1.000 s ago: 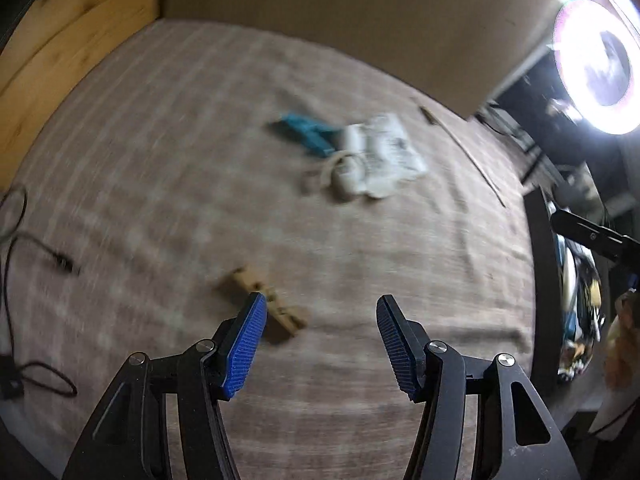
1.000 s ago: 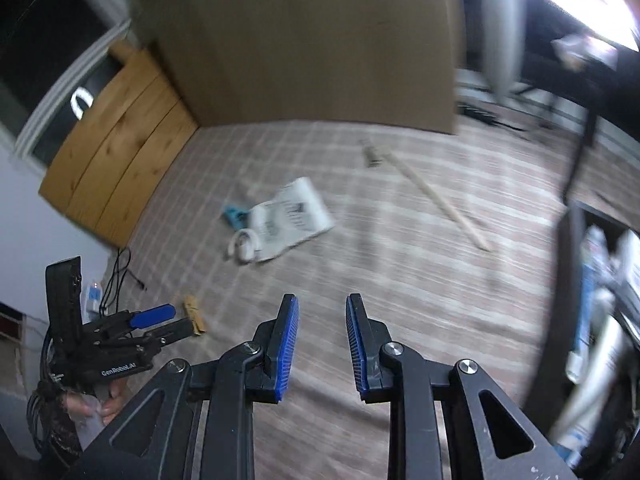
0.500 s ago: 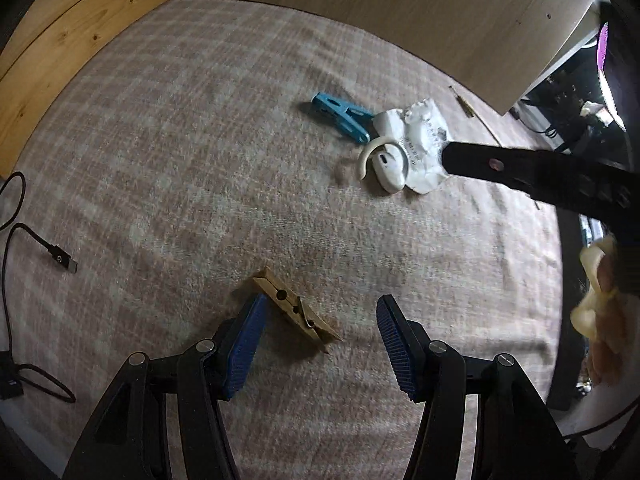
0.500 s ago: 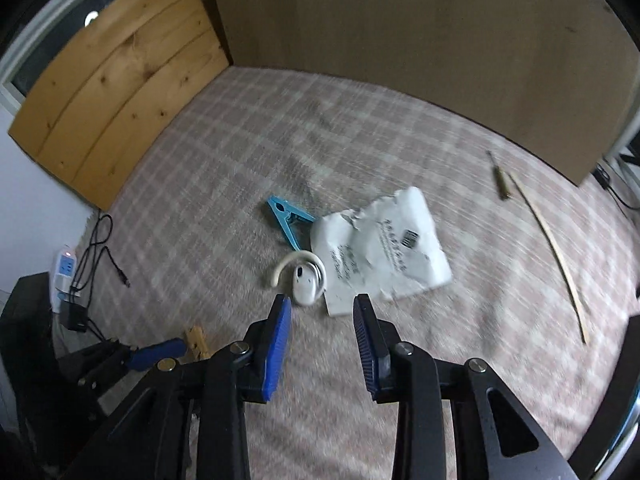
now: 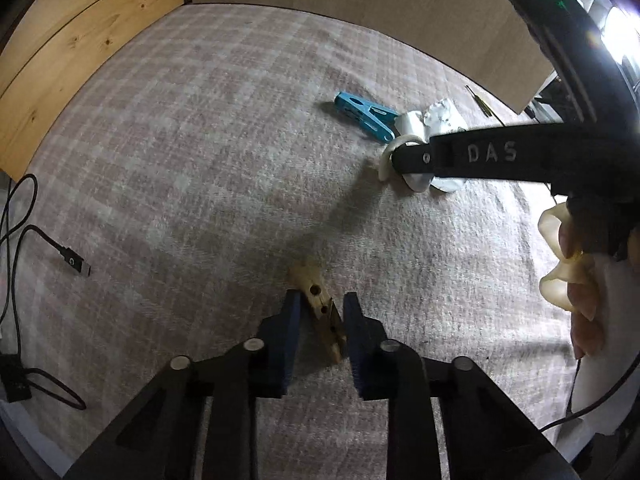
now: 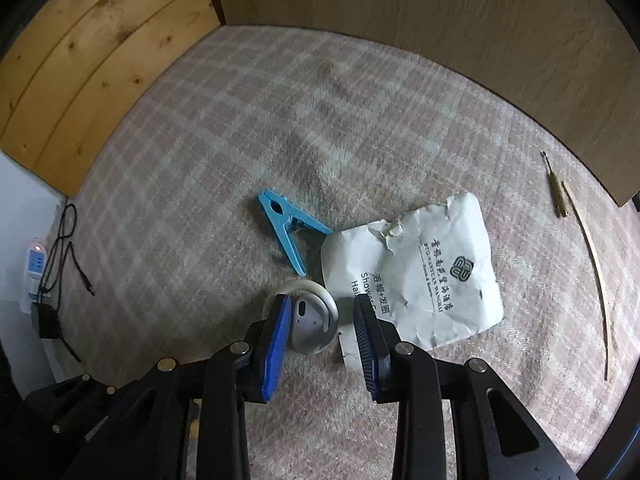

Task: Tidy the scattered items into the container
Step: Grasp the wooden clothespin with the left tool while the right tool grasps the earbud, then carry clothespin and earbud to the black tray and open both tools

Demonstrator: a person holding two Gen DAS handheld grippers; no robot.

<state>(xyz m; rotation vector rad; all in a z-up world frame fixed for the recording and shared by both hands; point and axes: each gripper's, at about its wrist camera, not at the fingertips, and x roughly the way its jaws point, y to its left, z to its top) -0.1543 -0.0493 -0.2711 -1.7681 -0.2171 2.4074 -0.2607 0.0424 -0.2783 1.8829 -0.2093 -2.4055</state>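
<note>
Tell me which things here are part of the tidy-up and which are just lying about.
Part of the job: wooden peg, blue peg, white ear hook gadget, crumpled paper packet.

Just lying about, probably: black cable, power strip. Thin stick and small screwdriver: unclear.

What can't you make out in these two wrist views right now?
- Container: in neither view, so where it stands is unknown.
- Earbud: left view, mostly hidden by the right tool's finger; only its hook and lower body show.
- Wooden peg: left view, whether the left tool actually touches it is unclear.
- Packet: right view, its near corner is hidden behind the right tool.
</note>
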